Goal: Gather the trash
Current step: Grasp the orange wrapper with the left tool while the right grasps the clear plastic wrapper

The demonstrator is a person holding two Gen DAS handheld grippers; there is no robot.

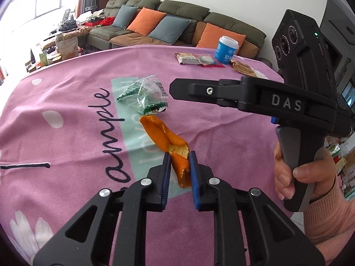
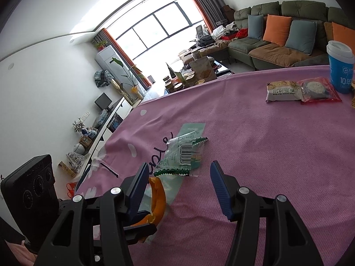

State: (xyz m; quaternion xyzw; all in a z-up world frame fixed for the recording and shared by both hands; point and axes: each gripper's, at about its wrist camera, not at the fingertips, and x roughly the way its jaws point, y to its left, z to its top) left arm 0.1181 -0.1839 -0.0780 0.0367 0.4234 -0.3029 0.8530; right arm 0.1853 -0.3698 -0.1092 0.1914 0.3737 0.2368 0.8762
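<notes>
- Left hand-held gripper (image 1: 180,155): jaws nearly closed on the near end of the orange peel (image 1: 164,136); both blue pads look to be touching it. The far end of the peel lies on the surface (image 1: 221,133), which has a pink cloth over it.
- Right hand-held gripper (image 2: 179,166): jaws wide apart, holding nothing, hanging over the surface and pointed at the green-and-clear wrapper (image 2: 182,157).
- Step in hand, as I judge it: securing the peel. Squeeze fully before lifting; the peel is curled and thin, so a hold on the tip alone may slip or tear. Lift straight up so the cloth is not dragged.
- Wrapper lies just beyond the peel, near it; whether they touch I cannot tell.
- Count: one orange peel; one crumpled green wrapper.
- Far edge: one blue cup (image 1: 226,49), one cracker packet (image 2: 284,92), one red-edged packet (image 2: 319,89), one brown wrapper (image 1: 243,67).
</notes>
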